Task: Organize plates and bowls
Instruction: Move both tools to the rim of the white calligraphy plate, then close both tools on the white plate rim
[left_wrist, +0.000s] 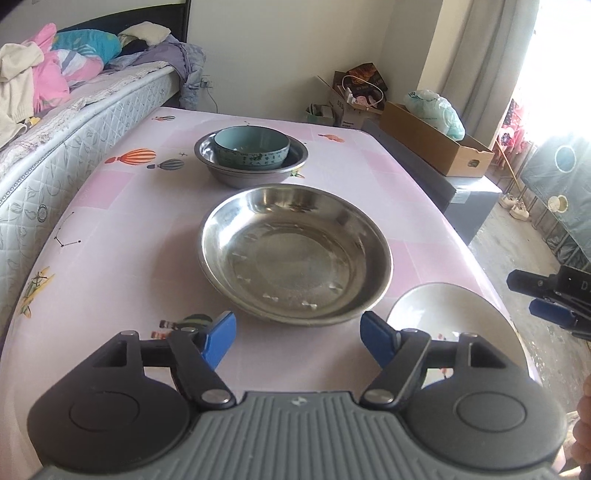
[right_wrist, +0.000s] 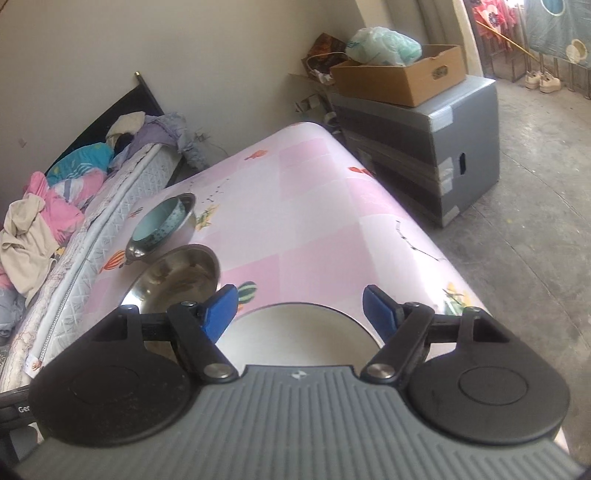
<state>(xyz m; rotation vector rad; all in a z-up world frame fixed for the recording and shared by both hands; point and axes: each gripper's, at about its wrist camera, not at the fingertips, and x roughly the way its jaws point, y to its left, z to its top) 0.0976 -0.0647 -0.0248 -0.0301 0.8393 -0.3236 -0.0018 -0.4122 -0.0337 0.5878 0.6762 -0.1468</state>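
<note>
A large steel plate (left_wrist: 295, 254) lies mid-table, just ahead of my open, empty left gripper (left_wrist: 297, 338). Behind it a teal bowl (left_wrist: 252, 146) sits inside a smaller steel bowl (left_wrist: 255, 168). A white plate (left_wrist: 443, 314) lies at the table's near right edge. My right gripper (left_wrist: 546, 299) shows at the right edge of the left wrist view. In the right wrist view my right gripper (right_wrist: 299, 308) is open and empty above the white plate (right_wrist: 299, 332); the steel plate (right_wrist: 177, 284) and the teal bowl (right_wrist: 157, 221) in its steel bowl (right_wrist: 186, 206) lie to the left.
The table carries a pink patterned cloth (left_wrist: 122, 229). A bed (left_wrist: 74, 122) with piled clothes runs along its left side. A grey cabinet (right_wrist: 436, 155) with a cardboard box (right_wrist: 402, 77) stands past the table's far right. Bare concrete floor (right_wrist: 535, 240) lies to the right.
</note>
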